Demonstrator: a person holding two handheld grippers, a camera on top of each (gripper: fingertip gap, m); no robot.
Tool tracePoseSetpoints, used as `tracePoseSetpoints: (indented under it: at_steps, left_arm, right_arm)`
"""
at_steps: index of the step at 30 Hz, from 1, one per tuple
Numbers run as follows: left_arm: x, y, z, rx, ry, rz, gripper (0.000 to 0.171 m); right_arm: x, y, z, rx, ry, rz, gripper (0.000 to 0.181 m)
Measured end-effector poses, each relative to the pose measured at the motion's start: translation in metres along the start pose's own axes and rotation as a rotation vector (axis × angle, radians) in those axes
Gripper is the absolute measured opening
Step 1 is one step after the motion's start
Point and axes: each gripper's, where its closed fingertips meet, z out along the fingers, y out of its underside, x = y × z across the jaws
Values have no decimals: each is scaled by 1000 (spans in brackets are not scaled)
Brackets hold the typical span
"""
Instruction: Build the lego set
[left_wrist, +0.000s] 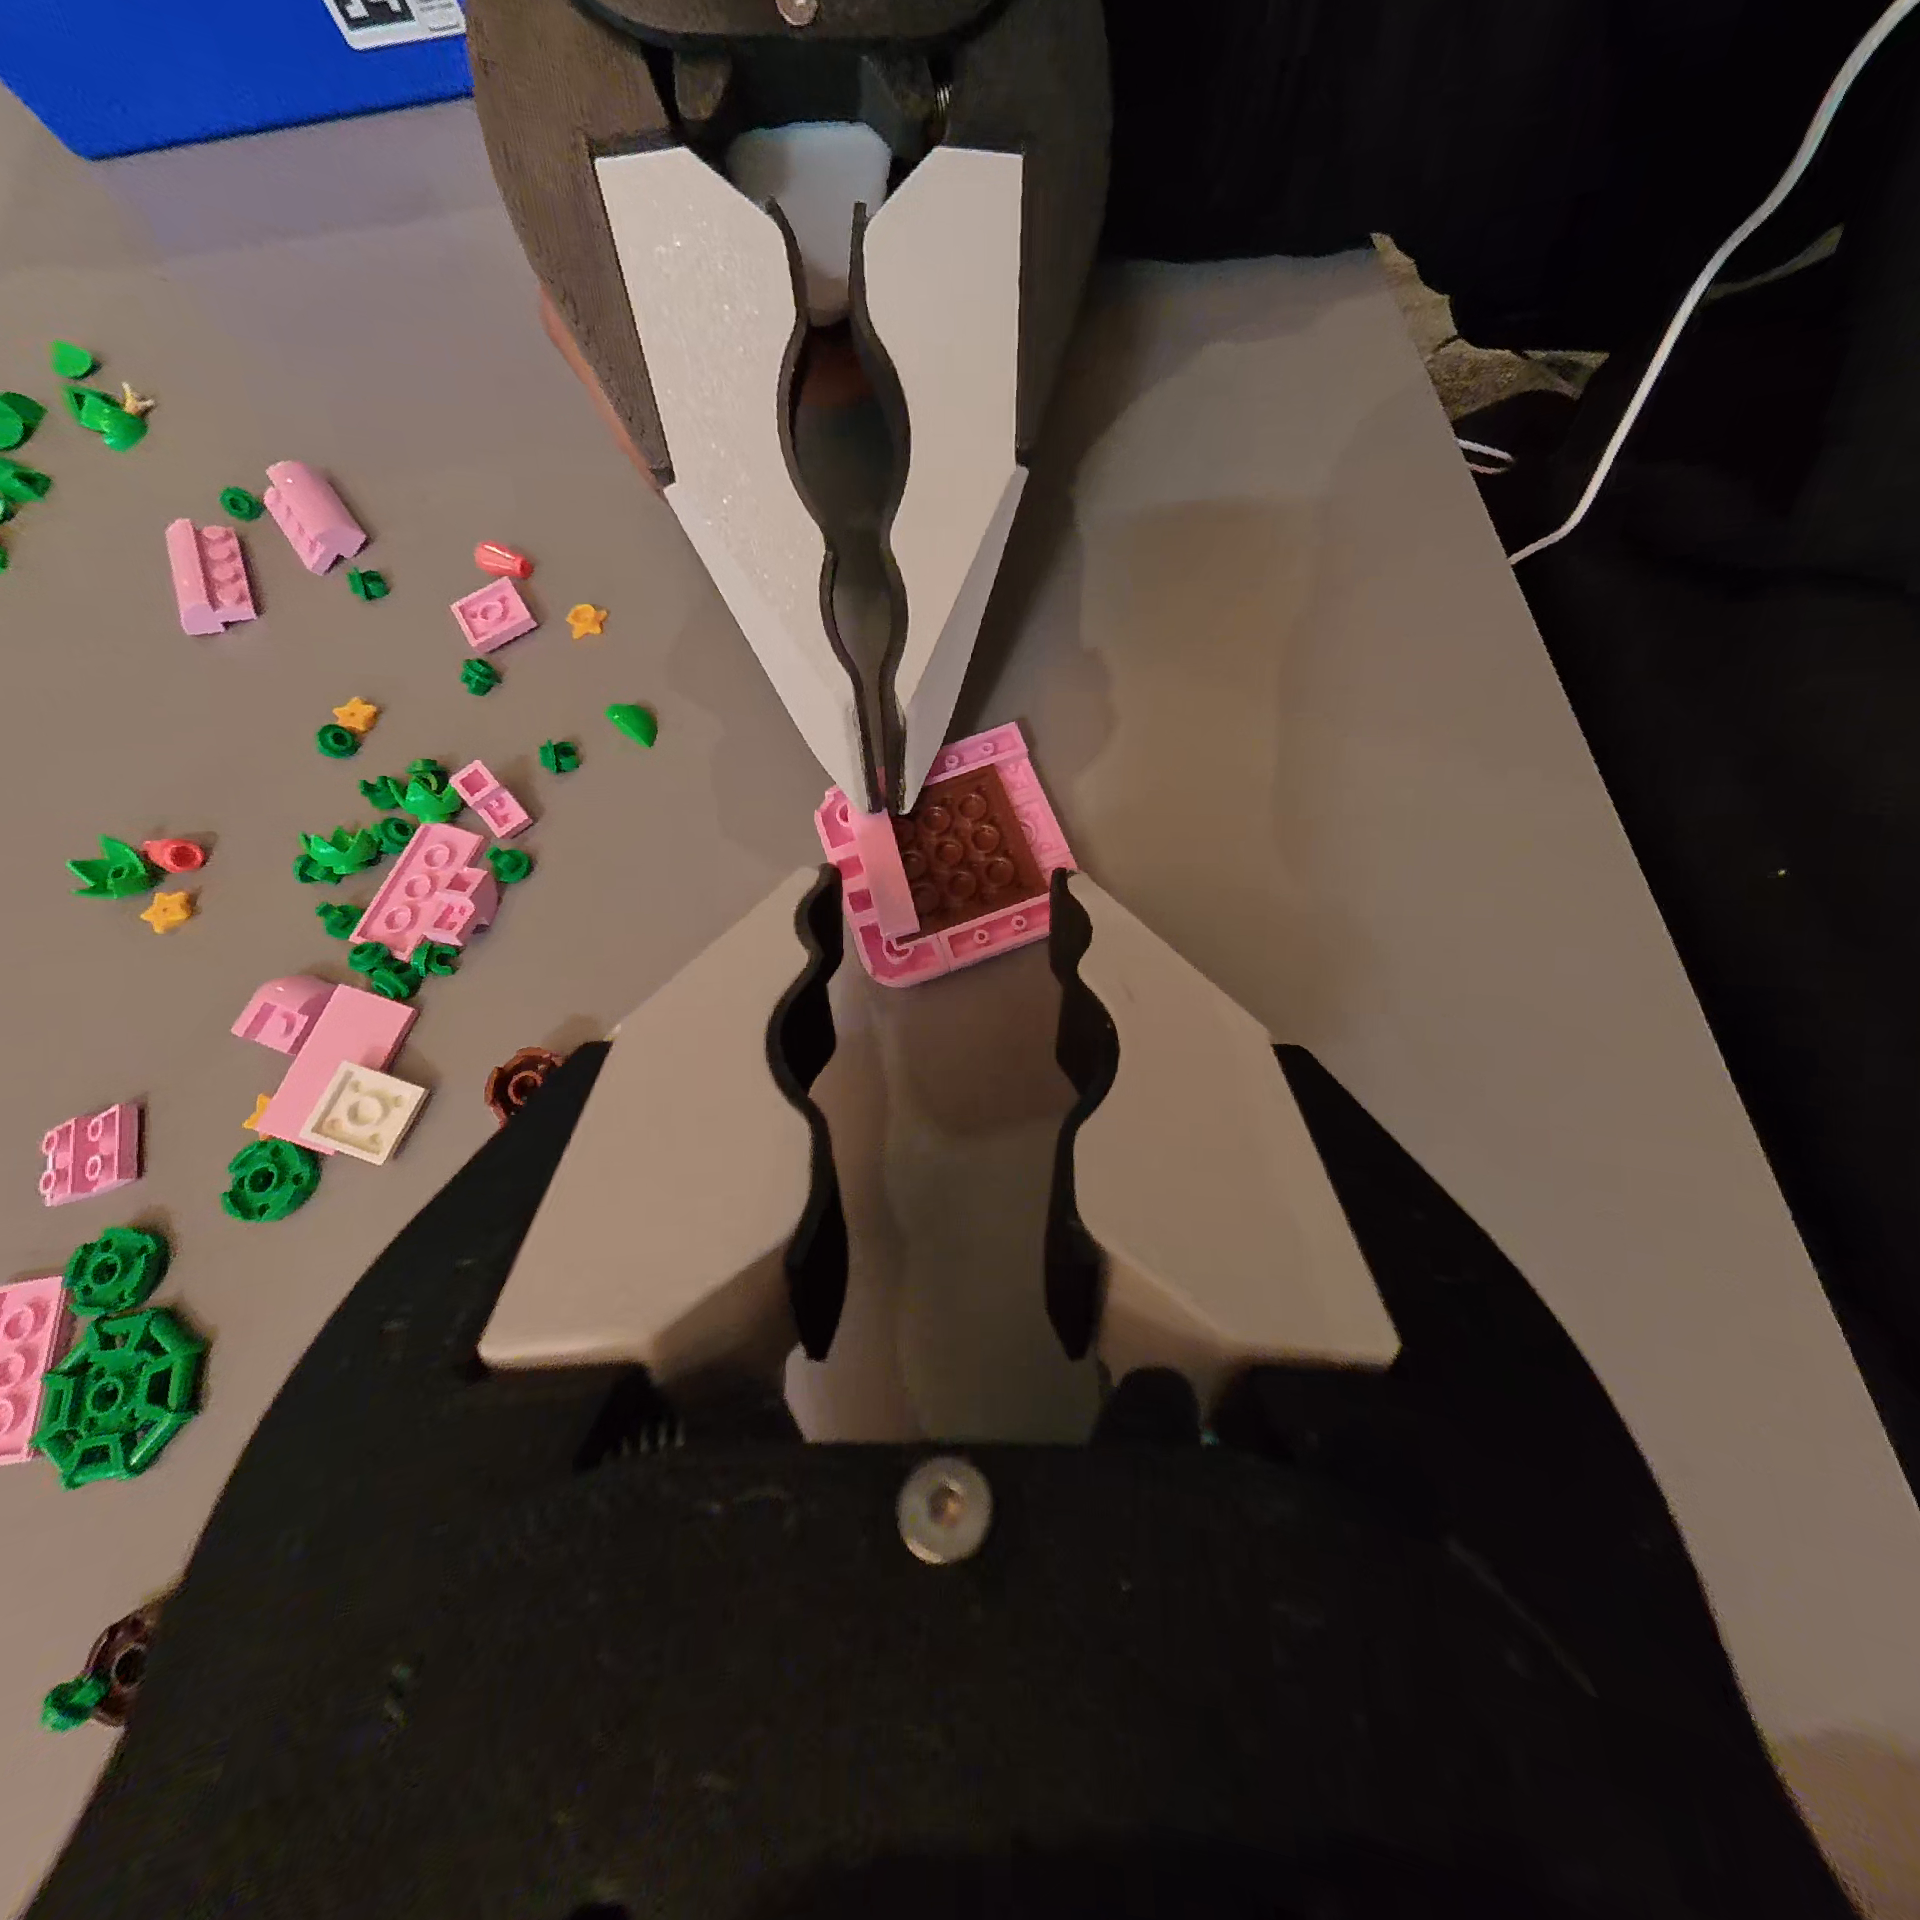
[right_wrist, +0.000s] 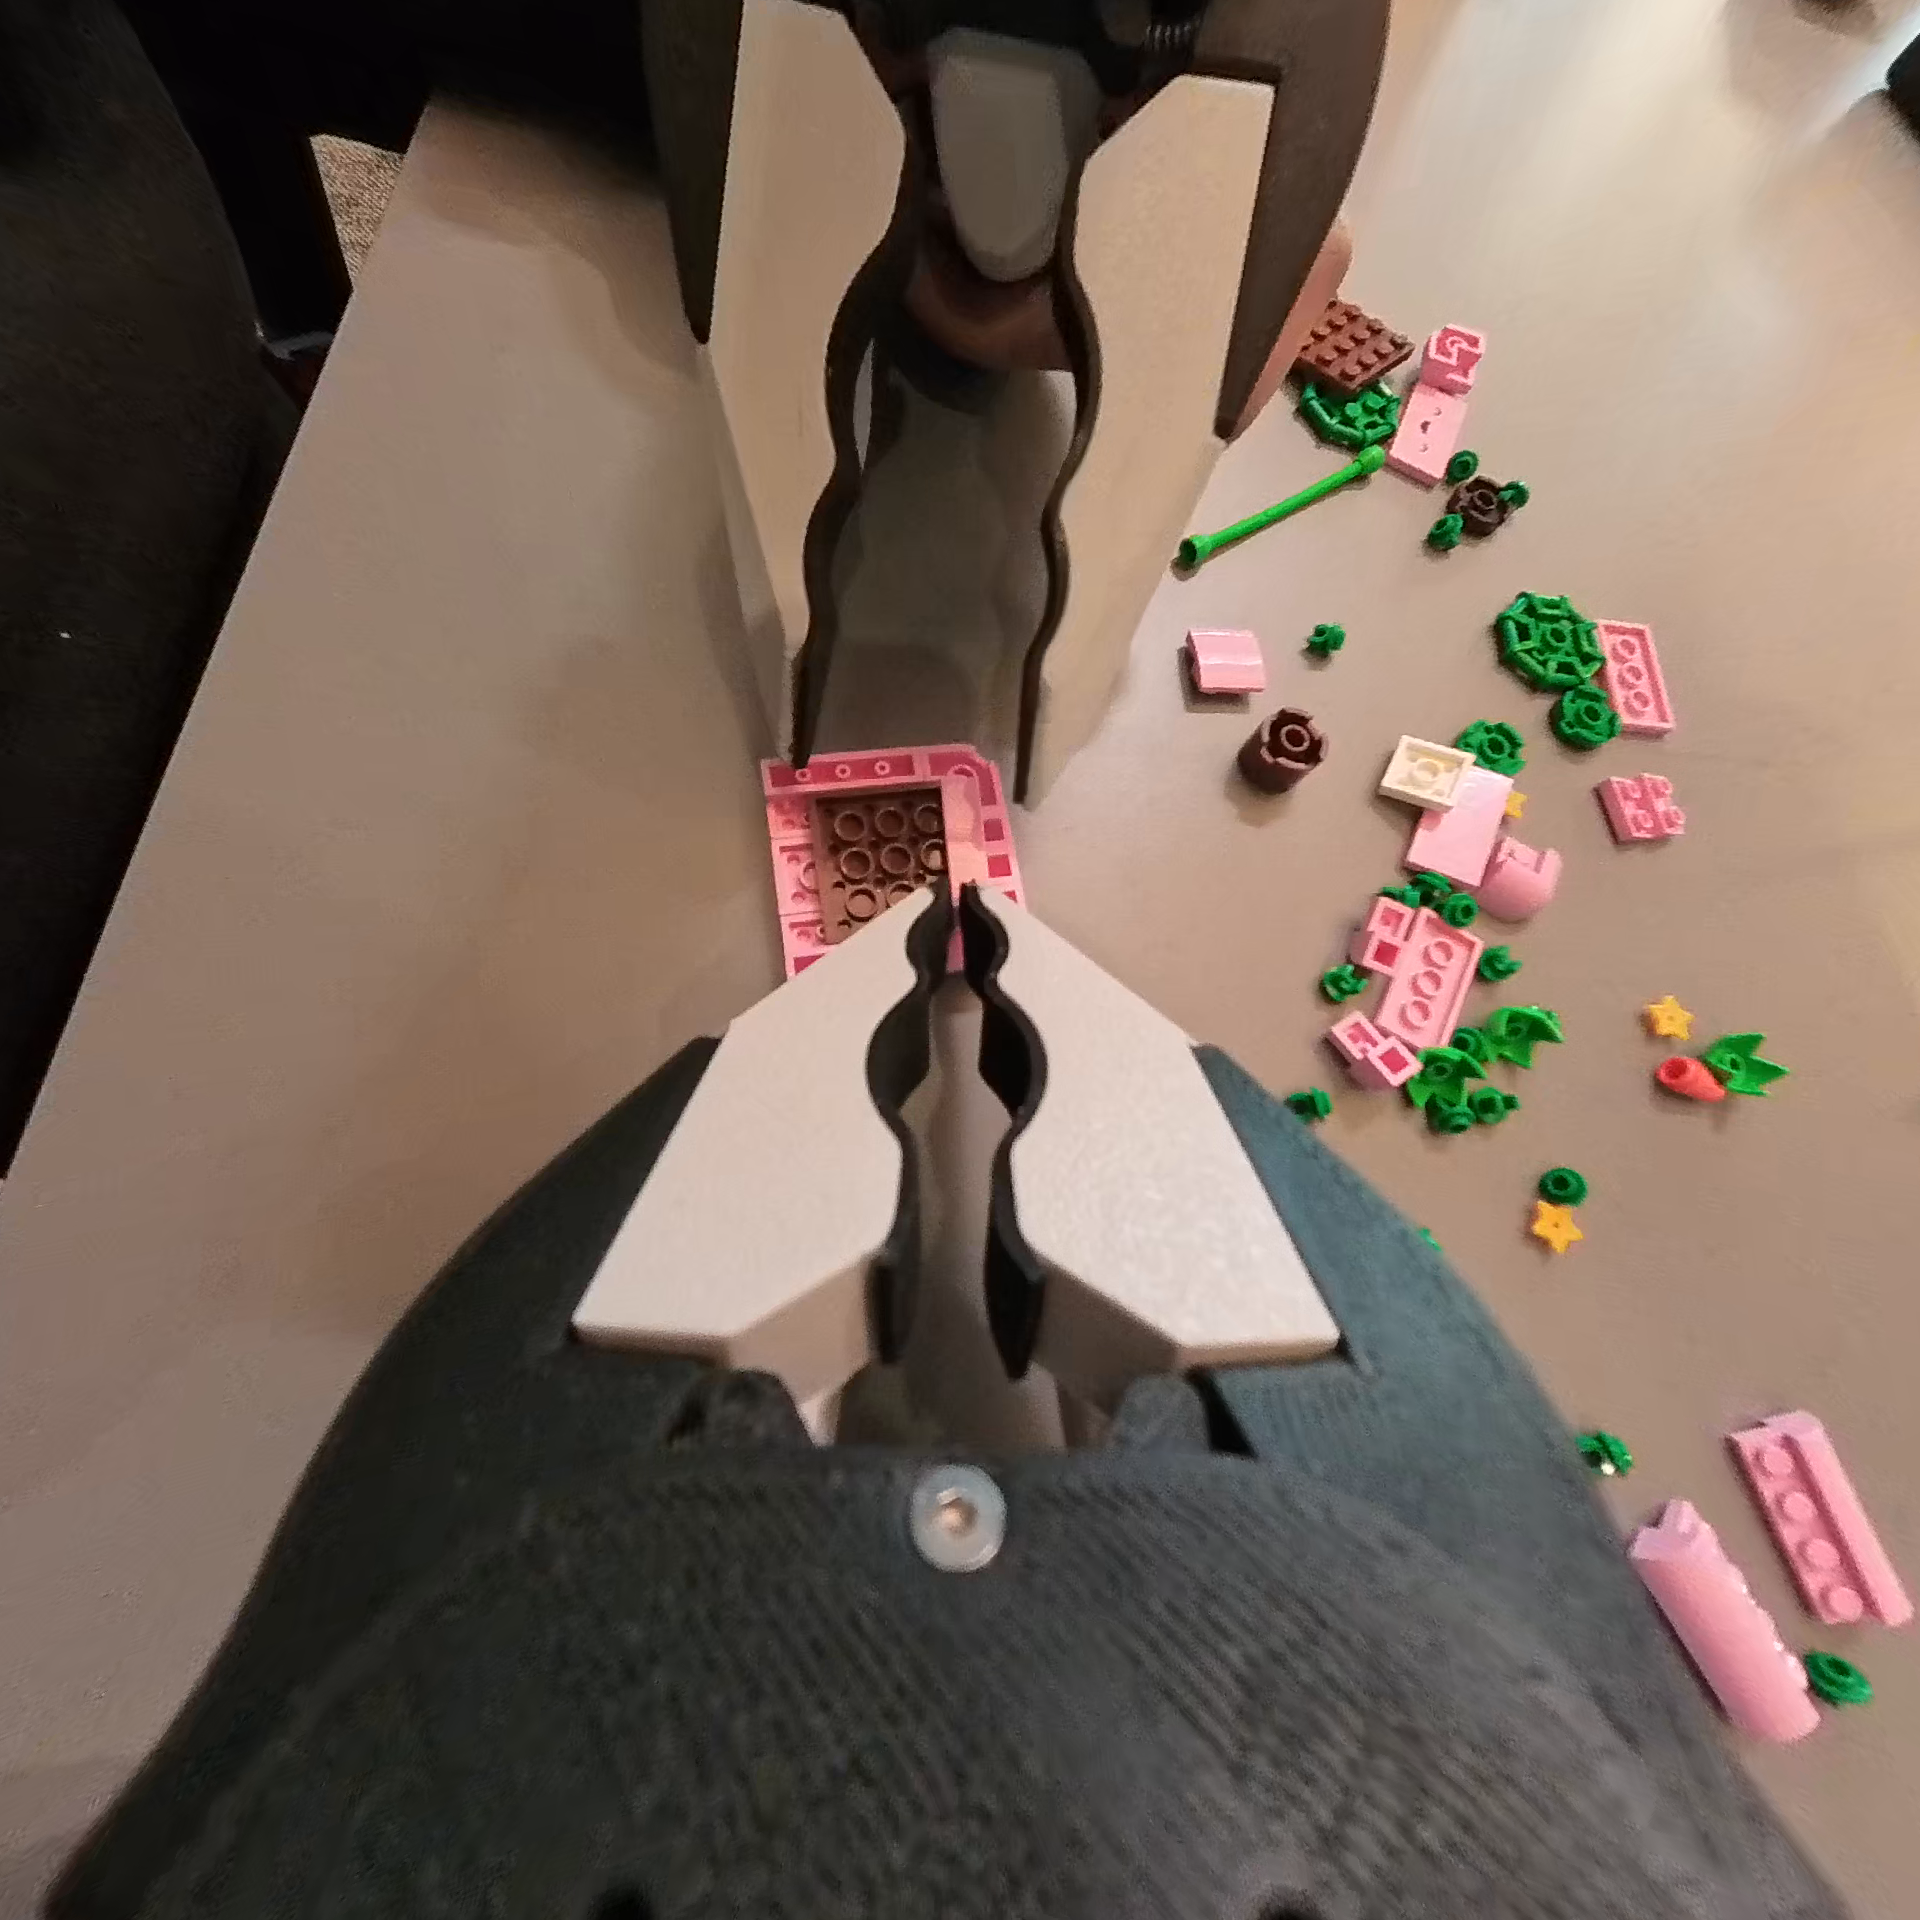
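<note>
So the half-built base (left_wrist: 951, 854), a brown studded plate (left_wrist: 961, 847) ringed by pink pieces, sits near the table (left_wrist: 1247, 623) edge, around 12 o'clock from the left gripper (left_wrist: 940, 883). That one's jaws are spread apart, straddling the near side of the base. The right gripper (right_wrist: 956, 899) comes in from the opposite side with its tips pinched together on a thin pink tile (left_wrist: 891, 868) lying over the base's edge. Loose green and pink bits (left_wrist: 421, 883) are scattered out at 9 o'clock in the left wrist view
</note>
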Motion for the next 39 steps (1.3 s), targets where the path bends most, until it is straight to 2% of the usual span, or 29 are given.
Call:
tracePoseSetpoints:
  at_steps: [7,19,39]
  left_arm:
    - [7,4,2,-26,45,5,25]
    - [4,5,2,-38,38,-22,32]
    - [0,3,1,-20,28,-44,29]
  right_arm:
    - [-2,0,0,1,-11,5,0]
    - [3,-2,0,5,23,5,3]
    - [-2,-3,-2,15,-15,29,0]
